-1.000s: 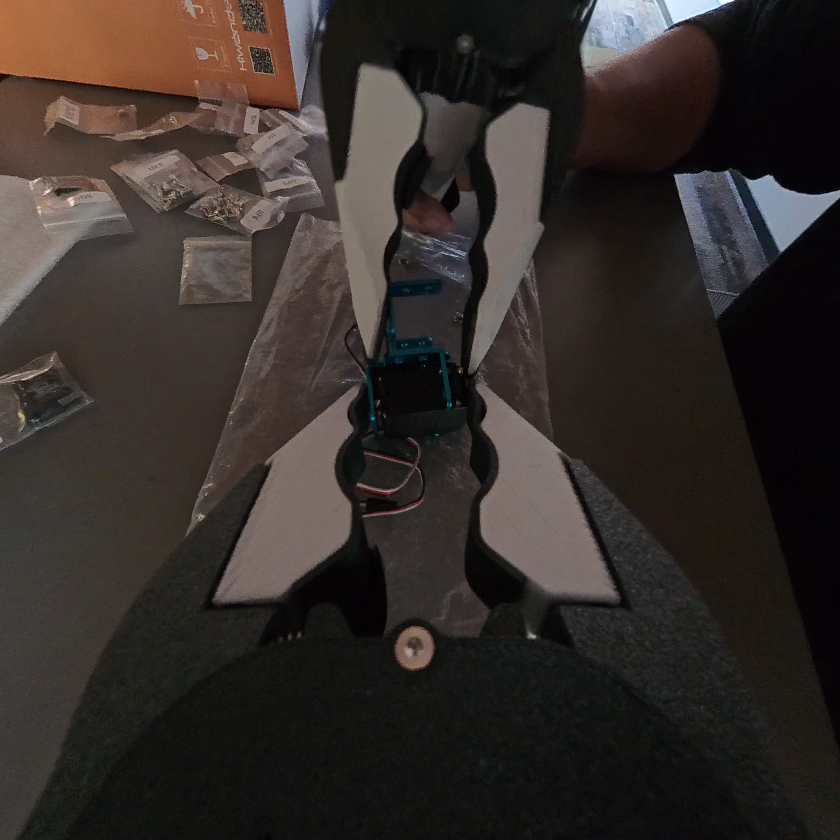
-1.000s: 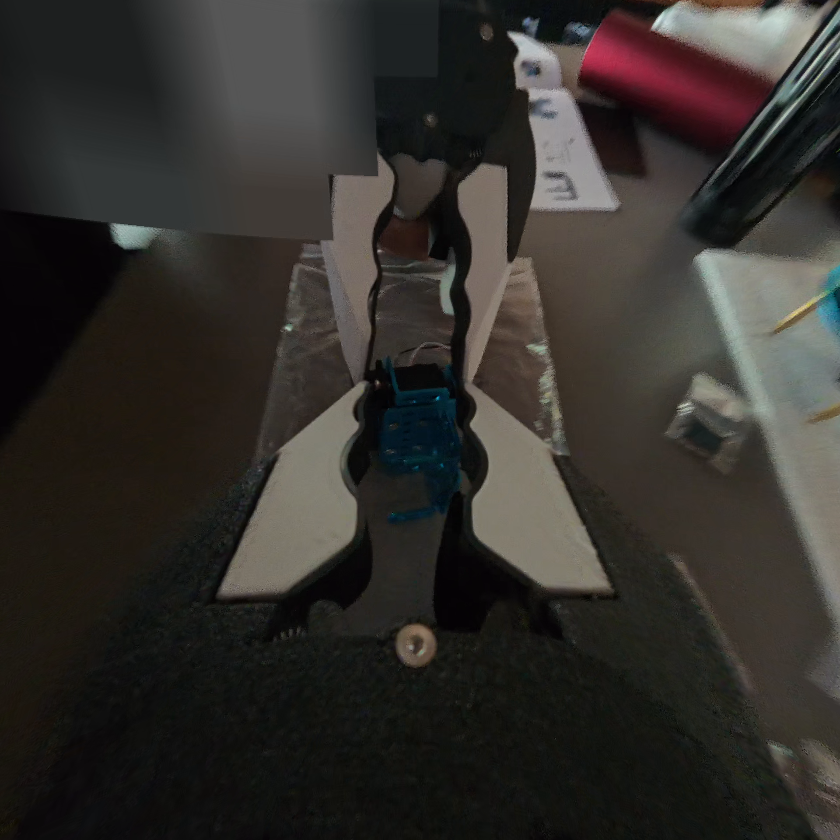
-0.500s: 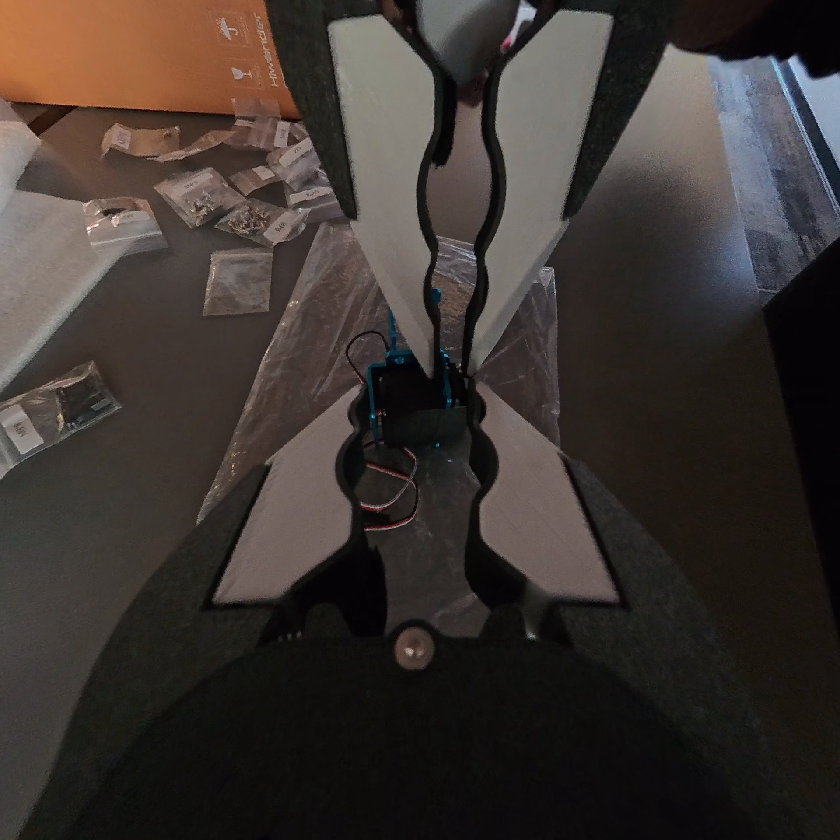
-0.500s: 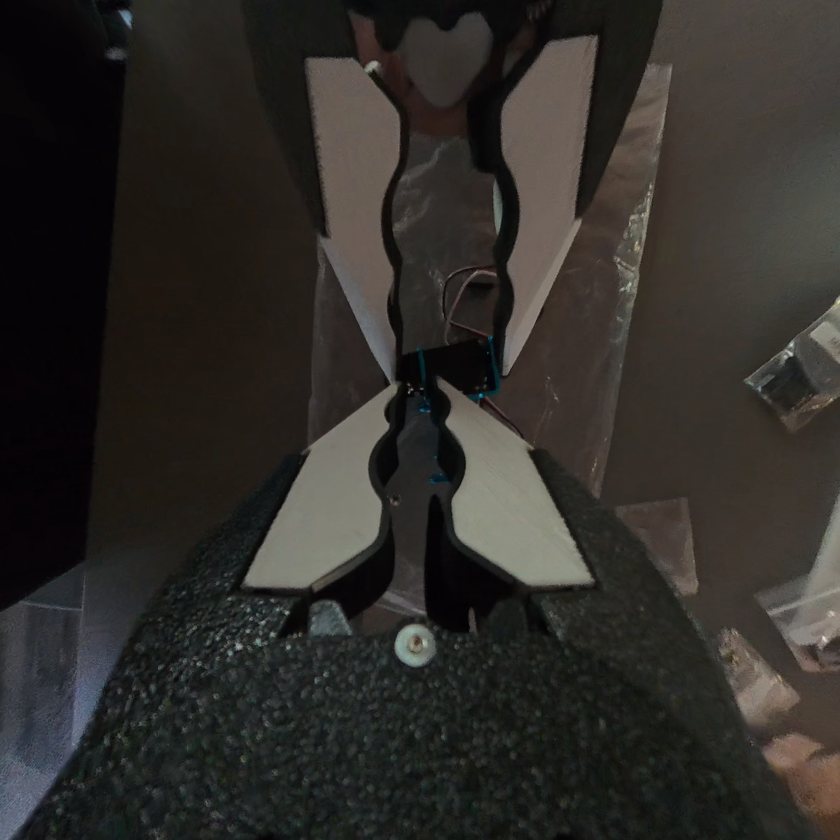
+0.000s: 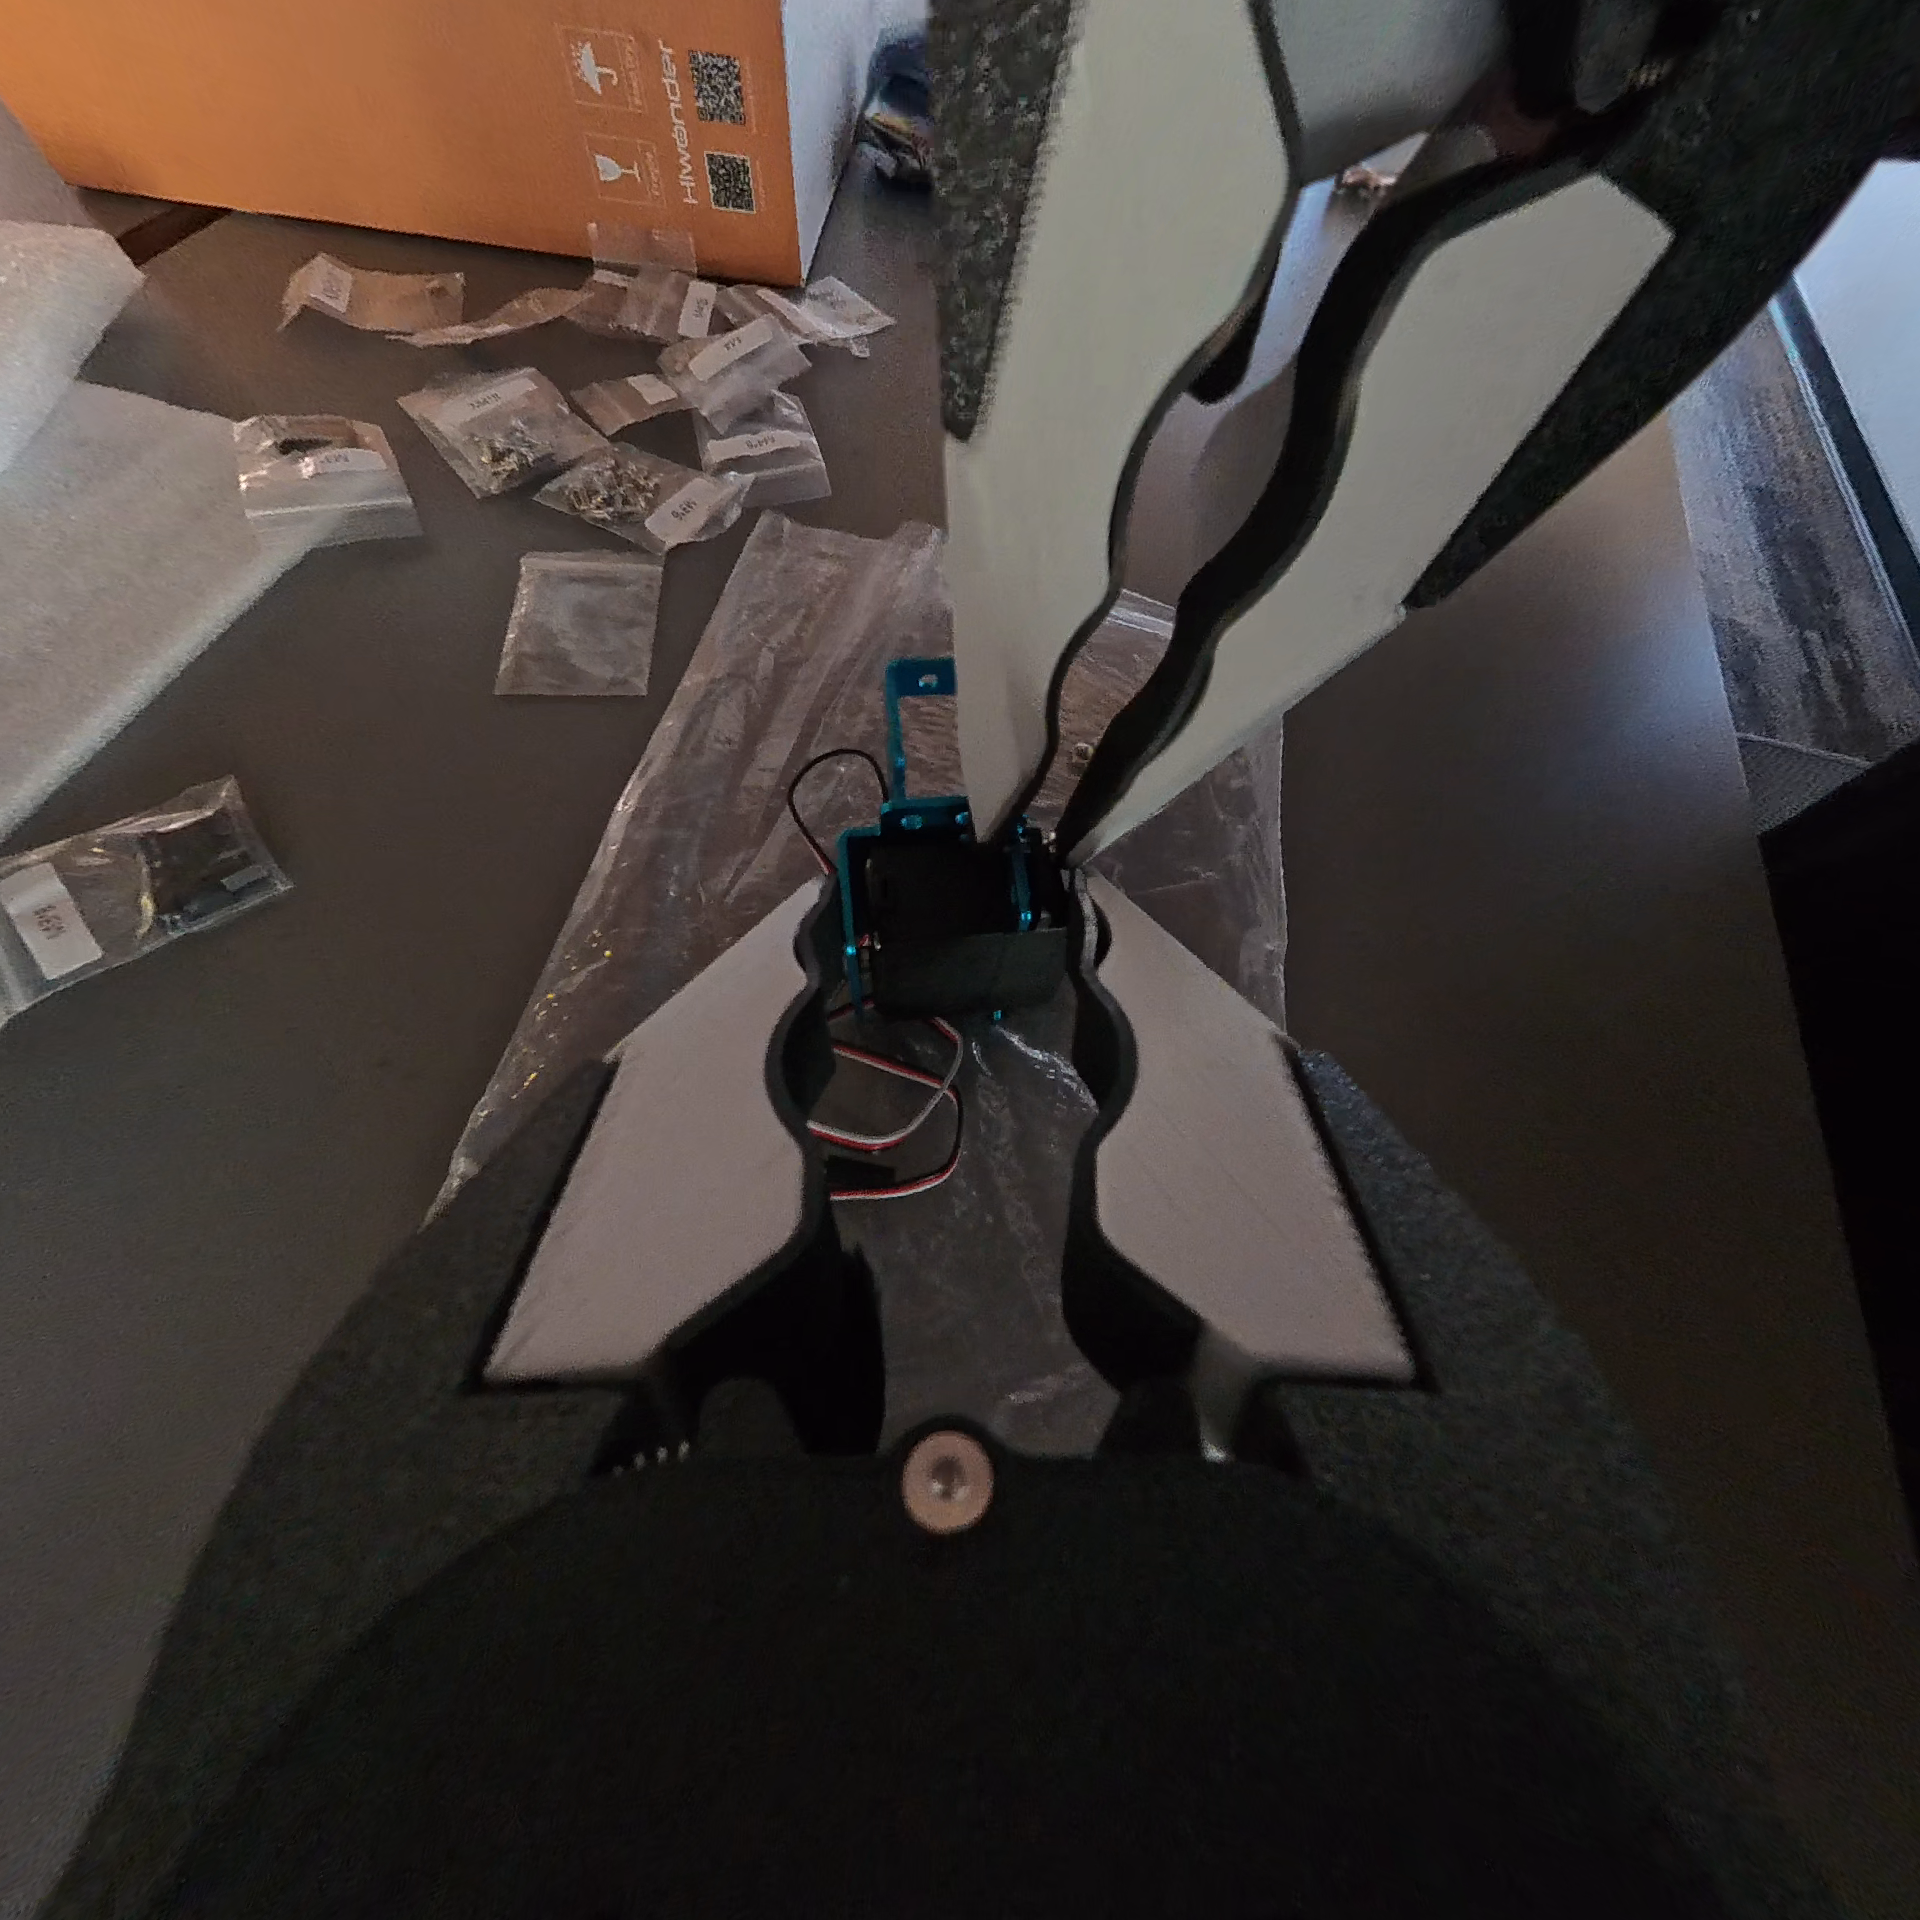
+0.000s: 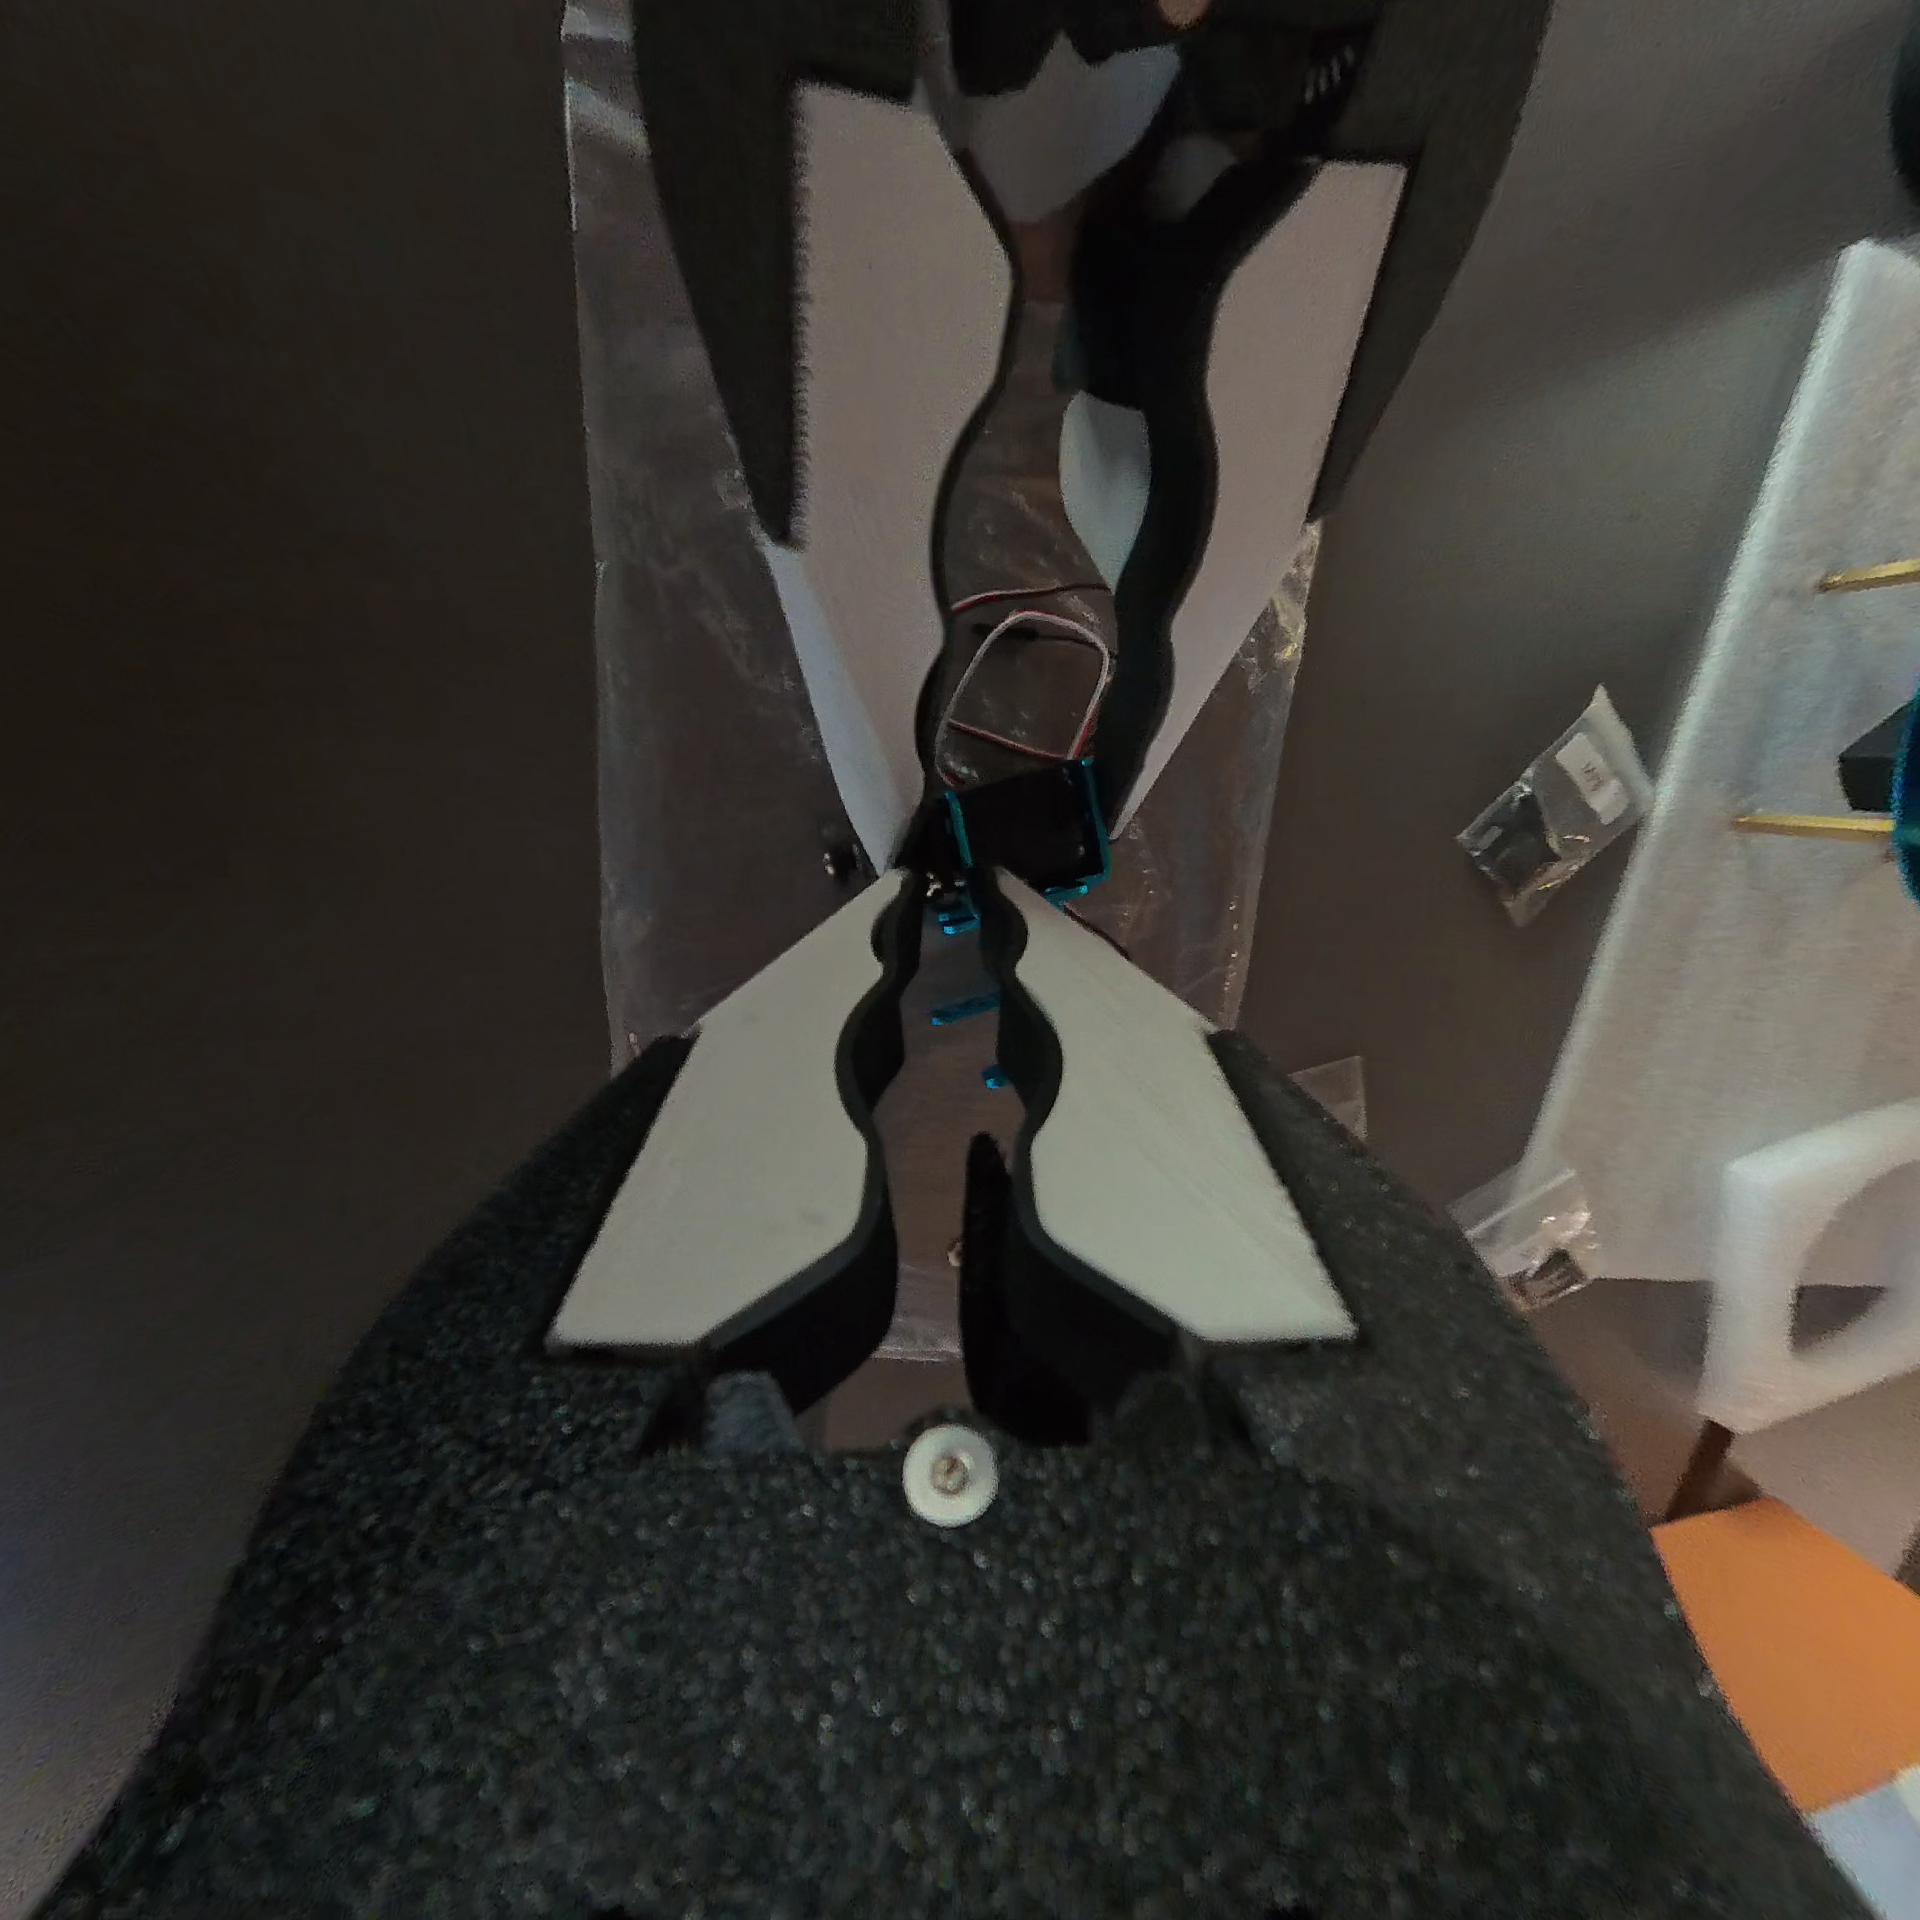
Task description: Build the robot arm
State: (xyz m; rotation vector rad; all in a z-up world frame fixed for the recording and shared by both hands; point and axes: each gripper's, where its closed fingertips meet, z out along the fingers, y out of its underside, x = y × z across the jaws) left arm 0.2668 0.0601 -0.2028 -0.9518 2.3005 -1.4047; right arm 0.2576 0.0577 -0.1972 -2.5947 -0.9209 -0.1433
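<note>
A dark matte table [image 5: 312, 1039] is bearing a crinkled clear plastic sheet [image 5: 717, 748], which is serving as a mat under the work. An orange cardboard box [image 5: 416, 104] and small clear bags of hardware [image 5: 613, 488] are lying well apart. The left gripper [image 5: 951, 914] is clamping a black boxy servo in a blue metal bracket [image 5: 956, 925], steadying it above the sheet. The right gripper [image 6: 951, 883], nearly closed, is meeting the bracket's far end; whether it is gripping cannot be told.
</note>
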